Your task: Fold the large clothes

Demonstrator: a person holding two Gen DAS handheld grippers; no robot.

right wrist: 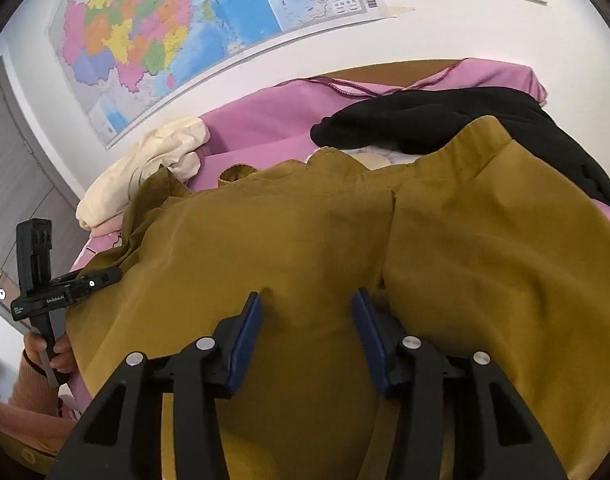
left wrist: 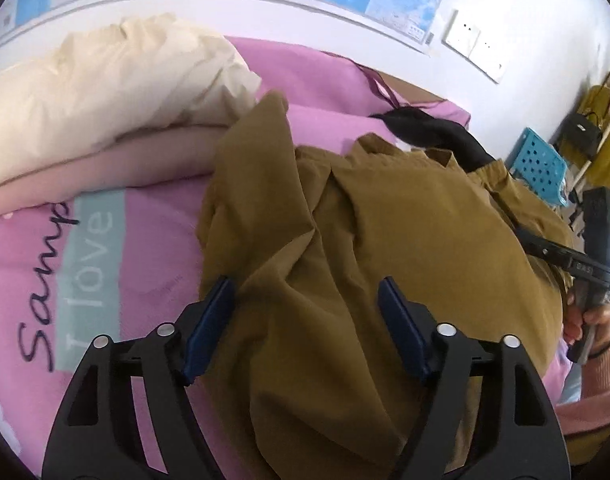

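"I love" is printed in white on a pale green band (left wrist: 93, 280) of the pink bedsheet (left wrist: 153, 248), and beside it dark script letters reading "Samp" are seen, cut off by a fold. The small print on the wall map (right wrist: 177, 28) cannot be read.

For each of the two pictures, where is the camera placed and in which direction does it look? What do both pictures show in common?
Left wrist view: sits on the left gripper, looks down at the mustard garment and pink bedsheet; its open blue pads and the other hand show.
Right wrist view: sits on the right gripper, faces the garment and wall map; the left hand shows.
Shared: garment, bedsheet, cream pillow, black cloth.
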